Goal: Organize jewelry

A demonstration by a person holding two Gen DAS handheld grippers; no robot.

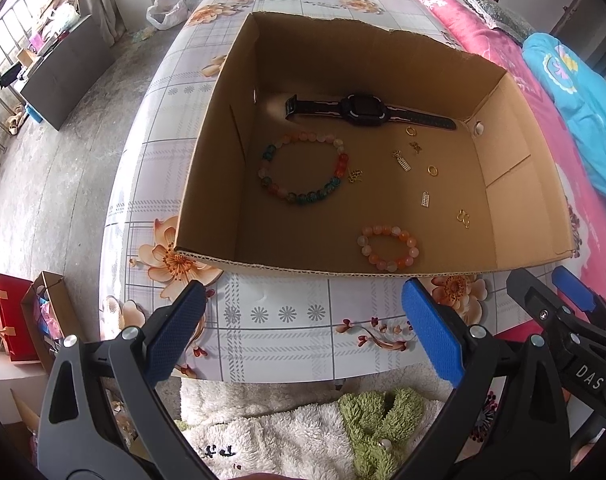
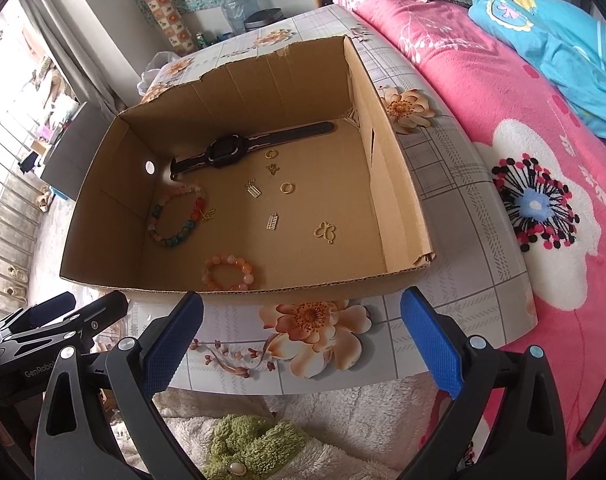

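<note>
Your left gripper (image 1: 303,332) and right gripper (image 2: 303,336) both hover above the near edge of the desk (image 1: 287,344), just short of the cardboard box (image 1: 223,148), each pointing forward and tilted down toward its open top. The jaws of both stand wide apart and hold nothing. In the left wrist view your right gripper shows at the lower right edge, close beside the left one.

All the jewelry lies on the floor of the box. A black watch (image 1: 359,111) stretches flat along the far wall. A large bracelet of mixed coloured beads (image 1: 303,168) lies toward the left side, with a small gold charm (image 1: 355,176) touching its right edge. A smaller orange bead bracelet (image 1: 387,249) lies just inside the near wall. Between them and the right wall, well apart from one another, lie two gold rings (image 1: 433,170), two small rectangular pendants (image 1: 425,199), a gold butterfly charm (image 2: 325,232) and another small gold charm (image 2: 271,168).

A pink blanket (image 2: 543,160) lies beside the desk at your right.
</note>
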